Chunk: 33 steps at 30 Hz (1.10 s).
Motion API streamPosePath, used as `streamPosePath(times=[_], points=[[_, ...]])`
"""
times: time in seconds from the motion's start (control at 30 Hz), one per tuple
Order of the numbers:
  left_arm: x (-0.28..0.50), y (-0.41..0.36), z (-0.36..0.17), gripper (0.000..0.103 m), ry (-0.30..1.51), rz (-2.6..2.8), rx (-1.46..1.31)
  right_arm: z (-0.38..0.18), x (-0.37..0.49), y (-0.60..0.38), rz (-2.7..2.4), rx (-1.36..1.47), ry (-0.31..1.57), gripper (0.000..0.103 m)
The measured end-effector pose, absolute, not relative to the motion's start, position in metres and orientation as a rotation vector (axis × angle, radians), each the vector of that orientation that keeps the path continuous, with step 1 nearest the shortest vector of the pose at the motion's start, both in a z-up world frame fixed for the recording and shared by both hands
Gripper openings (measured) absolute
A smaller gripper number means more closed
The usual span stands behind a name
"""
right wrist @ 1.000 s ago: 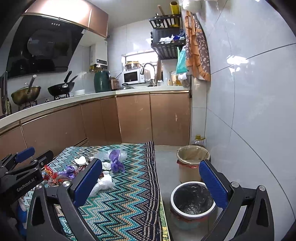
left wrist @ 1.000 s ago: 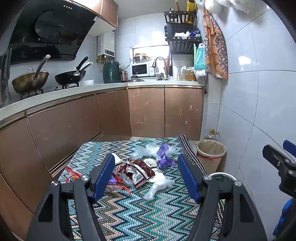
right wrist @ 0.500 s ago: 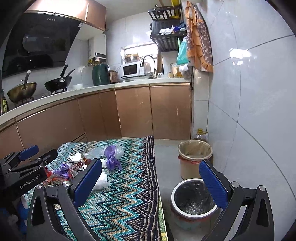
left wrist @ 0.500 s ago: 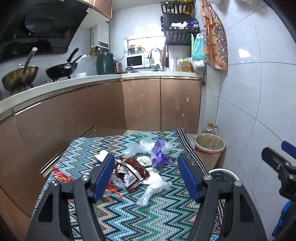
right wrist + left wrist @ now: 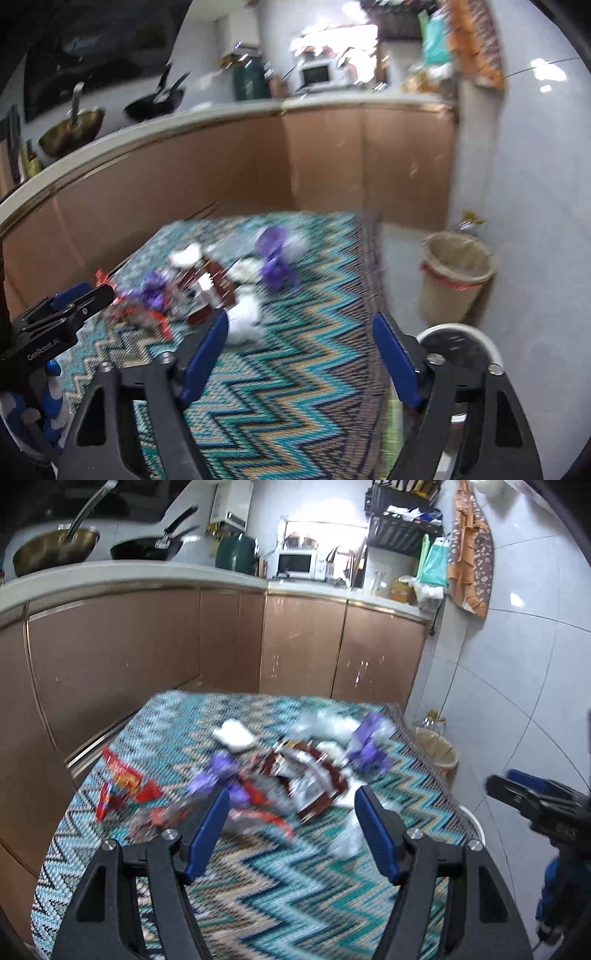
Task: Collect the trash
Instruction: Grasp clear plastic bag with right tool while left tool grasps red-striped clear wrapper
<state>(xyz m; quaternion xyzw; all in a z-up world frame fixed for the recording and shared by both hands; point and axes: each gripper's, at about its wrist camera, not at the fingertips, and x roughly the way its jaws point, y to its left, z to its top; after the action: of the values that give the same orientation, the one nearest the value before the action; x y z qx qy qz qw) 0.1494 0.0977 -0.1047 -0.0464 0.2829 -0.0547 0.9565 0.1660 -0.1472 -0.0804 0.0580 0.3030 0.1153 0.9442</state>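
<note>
Trash lies in a pile on a zigzag-patterned tablecloth (image 5: 280, 901): a dark red wrapper (image 5: 314, 779), red wrappers (image 5: 122, 782), purple plastic (image 5: 367, 746), white crumpled tissue (image 5: 234, 734) and clear bags (image 5: 347, 840). My left gripper (image 5: 291, 827) is open and empty, just short of the pile. My right gripper (image 5: 297, 356) is open and empty above the cloth, with the pile (image 5: 210, 284) ahead to its left. Both views are blurred by motion.
A white-rimmed bin with a black liner (image 5: 460, 341) stands on the floor right of the table, a tan lined bin (image 5: 456, 273) behind it. Brown kitchen cabinets (image 5: 303, 642) run behind and to the left. A tiled wall (image 5: 517, 664) is on the right.
Both grippers have moved forward and tilted down toward the trash pile, which now looks larger and closer. Both stay open.
</note>
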Motion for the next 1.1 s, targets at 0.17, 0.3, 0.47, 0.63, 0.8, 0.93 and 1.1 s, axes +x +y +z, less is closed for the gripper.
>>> streamPosePath(times=[0.17,0.3,0.47,0.63,0.8,0.93,1.1], points=[[0.149,0.126,-0.128,0.068,0.648,-0.146,-0.125,-0.11,0.204,-0.106,0.409,0.092,0.744,0.07],[0.163,0.144,-0.141,0.068,0.695,-0.167,-0.208,-0.127,0.227,-0.082,0.509,0.073,0.804,0.069],[0.196,0.158,-0.149,0.068,0.723,-0.132,-0.275,-0.143,0.25,-0.065,0.551,0.052,0.851,0.069],[0.22,0.175,-0.15,0.068,0.688,-0.027,-0.278,-0.158,0.271,-0.064,0.544,0.038,0.887,0.069],[0.237,0.18,-0.157,0.068,0.705,-0.02,-0.171,-0.173,0.279,-0.063,0.557,0.046,0.919,0.069],[0.246,0.178,-0.177,0.068,0.798,-0.063,-0.108,-0.178,0.277,-0.066,0.581,0.074,0.936,0.059],[0.239,0.176,-0.192,0.057,0.836,-0.086,-0.083,-0.184,0.278,-0.069,0.597,0.091,0.95,0.03]])
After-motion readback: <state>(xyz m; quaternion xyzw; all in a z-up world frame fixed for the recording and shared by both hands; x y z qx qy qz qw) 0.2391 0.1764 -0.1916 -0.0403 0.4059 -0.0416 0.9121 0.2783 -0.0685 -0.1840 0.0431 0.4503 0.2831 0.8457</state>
